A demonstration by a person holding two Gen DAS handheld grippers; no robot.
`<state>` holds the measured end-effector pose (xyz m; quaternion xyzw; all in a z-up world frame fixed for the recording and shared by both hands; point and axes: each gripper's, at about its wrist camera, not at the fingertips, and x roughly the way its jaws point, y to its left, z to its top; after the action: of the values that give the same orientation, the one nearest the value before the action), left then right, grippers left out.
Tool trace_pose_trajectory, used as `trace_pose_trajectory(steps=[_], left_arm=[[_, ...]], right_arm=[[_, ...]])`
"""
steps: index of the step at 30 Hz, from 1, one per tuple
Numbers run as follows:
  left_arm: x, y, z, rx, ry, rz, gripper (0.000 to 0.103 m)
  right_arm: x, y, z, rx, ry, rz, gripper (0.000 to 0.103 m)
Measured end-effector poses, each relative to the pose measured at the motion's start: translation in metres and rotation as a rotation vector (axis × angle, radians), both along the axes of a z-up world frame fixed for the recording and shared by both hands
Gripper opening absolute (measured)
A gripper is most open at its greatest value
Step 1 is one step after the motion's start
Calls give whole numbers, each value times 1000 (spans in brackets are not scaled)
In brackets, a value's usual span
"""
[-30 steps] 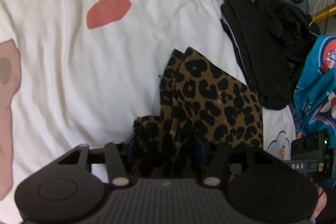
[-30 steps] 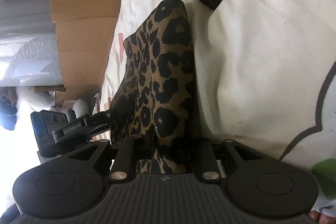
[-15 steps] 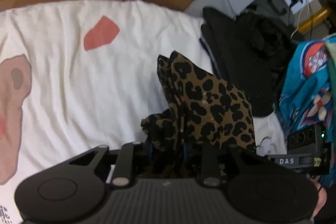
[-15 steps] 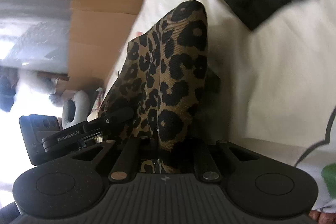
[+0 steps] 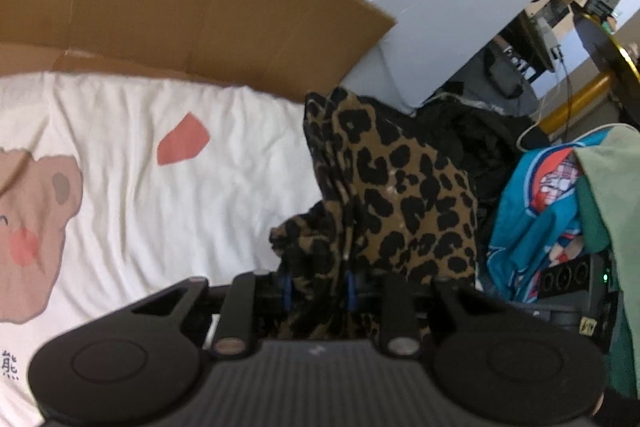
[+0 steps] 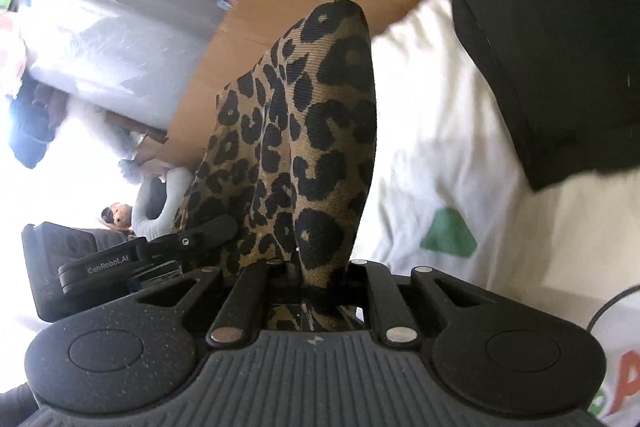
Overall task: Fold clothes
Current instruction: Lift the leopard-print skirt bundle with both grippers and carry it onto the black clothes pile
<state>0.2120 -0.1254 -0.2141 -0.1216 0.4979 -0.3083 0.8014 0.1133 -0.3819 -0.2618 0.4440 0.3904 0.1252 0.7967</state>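
1. Writing: the right wrist view shows the left gripper from the side, its body marked "GenRobot.AI". In the left wrist view, the right gripper's body at the right edge carries a yellow label too small to read, and a black printed character sits at the lower left of the white bed sheet.
2. Task item: a leopard-print garment hangs between the two grippers, lifted above the sheet. Its long axis runs away from each camera, with the far end pointing toward the cardboard panel behind the bed.
3. Left gripper: narrow, clamped on a bunched edge of the garment.
4. Right gripper: nearly closed, pinching another part of the same garment.
5. Surroundings: the sheet bears a brown bear print and a red patch. Black clothes and a teal printed garment lie to the right of the leopard-print garment.
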Motion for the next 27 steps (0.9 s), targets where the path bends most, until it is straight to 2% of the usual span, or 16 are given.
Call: trace_pose_trajectory(steps=[12,19,27], left_arm=[[-22,-25,56,-33,-23,7,25],[-32,-30,90,-32,-41,36,25],[-36,-53,101,-40,-15,33,25]], right_arm=[[-24,-29,77,-131,-73,19,8],[-27,-29,113,-171,-120,9,8],[-38,-46,139,-216,-125,-32,9]])
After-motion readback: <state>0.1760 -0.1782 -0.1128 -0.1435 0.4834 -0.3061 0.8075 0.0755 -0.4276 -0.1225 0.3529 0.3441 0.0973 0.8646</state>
